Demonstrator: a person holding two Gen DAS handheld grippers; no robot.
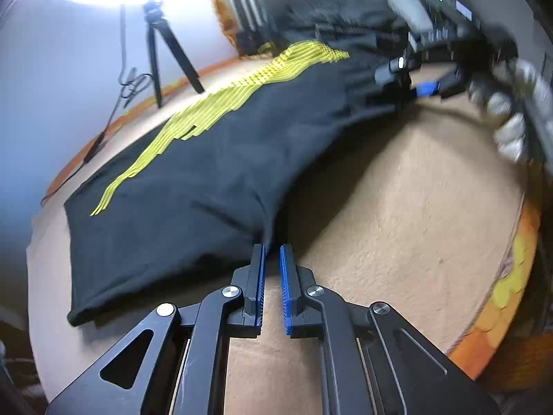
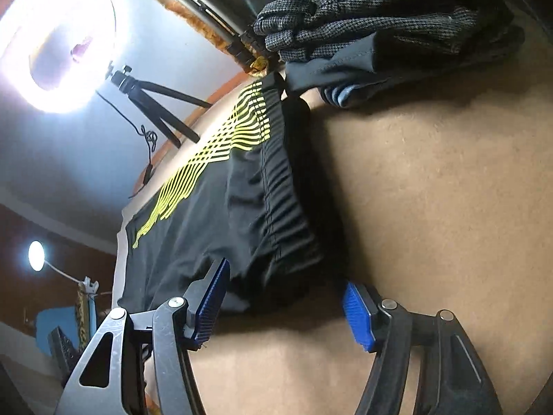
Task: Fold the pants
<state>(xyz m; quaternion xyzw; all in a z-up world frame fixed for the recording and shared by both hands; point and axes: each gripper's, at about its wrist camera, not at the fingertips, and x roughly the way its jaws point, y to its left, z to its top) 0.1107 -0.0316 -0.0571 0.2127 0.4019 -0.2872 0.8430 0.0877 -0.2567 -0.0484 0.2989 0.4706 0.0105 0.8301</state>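
Note:
Black pants with a yellow striped print lie spread on the tan table. My left gripper is nearly closed, with a pinch of the pants' near edge between its blue pads. In the right wrist view the pants lie with the gathered waistband nearest. My right gripper is open, its blue pads on either side of the waistband corner, not closed on it. The right gripper also shows in the left wrist view at the pants' far end.
A pile of other clothes, a dark houndstooth garment on top, sits at the table's far end. A small black tripod with a cable stands at the table's far edge. An orange rim marks the table's edge. A bright ring light glares above.

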